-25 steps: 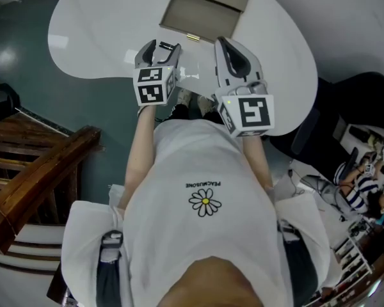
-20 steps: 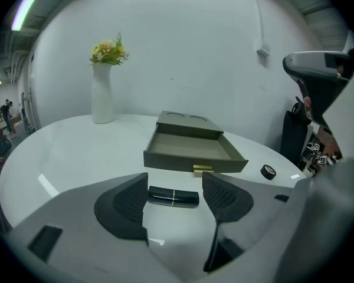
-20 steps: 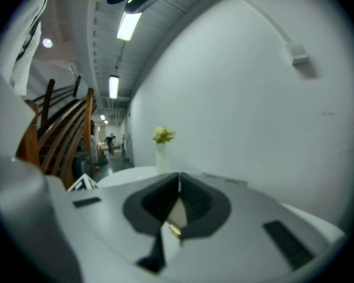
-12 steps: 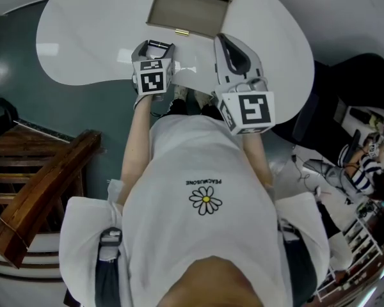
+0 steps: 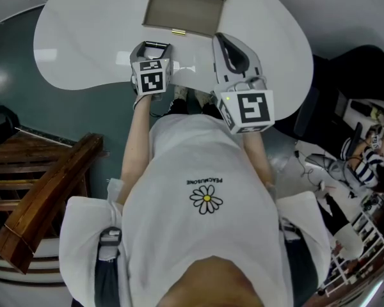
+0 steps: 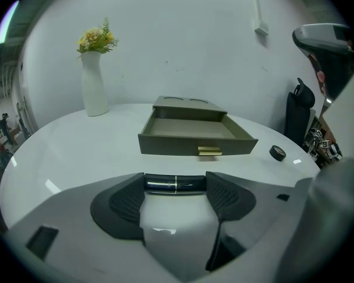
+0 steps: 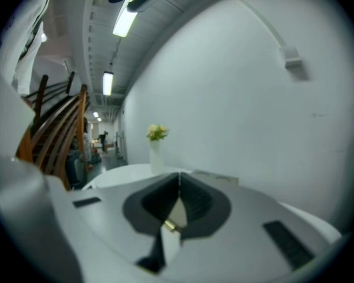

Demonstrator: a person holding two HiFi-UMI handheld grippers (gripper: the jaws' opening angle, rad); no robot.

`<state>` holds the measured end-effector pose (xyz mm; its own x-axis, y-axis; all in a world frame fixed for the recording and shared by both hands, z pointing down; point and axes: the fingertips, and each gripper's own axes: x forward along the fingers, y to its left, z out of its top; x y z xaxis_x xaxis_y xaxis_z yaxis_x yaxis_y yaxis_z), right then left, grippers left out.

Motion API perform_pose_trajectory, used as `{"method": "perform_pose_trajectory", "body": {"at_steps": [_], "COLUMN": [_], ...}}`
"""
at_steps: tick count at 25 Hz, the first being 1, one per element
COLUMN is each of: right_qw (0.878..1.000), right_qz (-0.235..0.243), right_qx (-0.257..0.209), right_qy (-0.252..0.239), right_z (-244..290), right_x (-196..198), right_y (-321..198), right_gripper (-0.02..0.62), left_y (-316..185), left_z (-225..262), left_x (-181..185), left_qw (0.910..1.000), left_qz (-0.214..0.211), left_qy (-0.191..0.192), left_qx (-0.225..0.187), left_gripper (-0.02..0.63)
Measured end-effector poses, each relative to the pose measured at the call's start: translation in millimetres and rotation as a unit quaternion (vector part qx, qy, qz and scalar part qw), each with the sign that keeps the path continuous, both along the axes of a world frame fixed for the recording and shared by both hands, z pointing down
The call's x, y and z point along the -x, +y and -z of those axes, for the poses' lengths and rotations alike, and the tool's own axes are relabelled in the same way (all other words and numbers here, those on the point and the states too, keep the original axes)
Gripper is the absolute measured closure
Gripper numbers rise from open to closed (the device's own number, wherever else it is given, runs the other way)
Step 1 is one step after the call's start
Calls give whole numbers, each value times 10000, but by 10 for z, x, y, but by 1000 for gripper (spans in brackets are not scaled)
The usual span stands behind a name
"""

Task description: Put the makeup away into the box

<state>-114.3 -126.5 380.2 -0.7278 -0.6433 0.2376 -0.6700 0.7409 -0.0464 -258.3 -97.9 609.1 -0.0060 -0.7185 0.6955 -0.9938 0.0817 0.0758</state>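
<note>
A black makeup tube with a gold band [image 6: 174, 183] lies crosswise on the white table [image 5: 83, 37], right between my left gripper's fingertips. My left gripper [image 6: 174, 187] is open at its widest, its jaws having just spread further, and its pads do not visibly press the tube. In the head view the left gripper [image 5: 152, 46] tilts down at the table's near edge. Just beyond it the olive box [image 6: 192, 135], [image 5: 185, 8] stands with its drawer pulled out. My right gripper [image 5: 224, 40], [image 7: 178, 184] hovers beside it, shut, with its pads meeting at the tips.
A white vase with flowers [image 6: 94, 81] stands at the table's far left. A small black round piece [image 6: 277, 152] lies to the right of the box. A dark bag [image 6: 295, 114] sits past the table's right edge. A wooden stair rail [image 5: 45, 197] runs on my left.
My left gripper has dropped toward the table and tipped further downward, its jaws wider than before. The right gripper has stayed where it was.
</note>
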Motion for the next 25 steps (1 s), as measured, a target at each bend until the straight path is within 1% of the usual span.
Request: {"method": "perform_pose_trajectory", "body": {"at_steps": [4, 8, 14, 16, 18, 21, 25], "right_qw": [10000, 10000, 10000, 10000, 10000, 10000, 10000], "right_qz": [19, 40, 79, 77, 64, 43, 49], "right_qx": [12, 21, 14, 7, 3, 7, -15], "right_qy": [17, 21, 21, 19, 17, -14, -63], "right_z": [2, -12, 0, 2, -3, -6, 3], "right_x": [3, 22, 44, 29, 1, -26, -33], "right_y": [-1, 6, 41, 41, 27, 2, -18], "right_gripper": [565, 565, 565, 565, 565, 565, 565], "left_y": [3, 32, 41, 36, 2, -89, -238], "left_z": [-9, -48, -33, 1, 91, 338, 823], "left_x": [-18, -35, -1, 6, 14, 18, -37], "left_qw": [10000, 9998, 9998, 9996, 9995, 9991, 9955], "left_qz": [-31, -133, -93, -113, -111, -32, 18], "left_qy": [-6, -131, -133, -214, -299, -304, -325], "left_qx": [50, 110, 138, 123, 14, -283, -891], "left_gripper": [276, 276, 276, 276, 276, 276, 276]}}
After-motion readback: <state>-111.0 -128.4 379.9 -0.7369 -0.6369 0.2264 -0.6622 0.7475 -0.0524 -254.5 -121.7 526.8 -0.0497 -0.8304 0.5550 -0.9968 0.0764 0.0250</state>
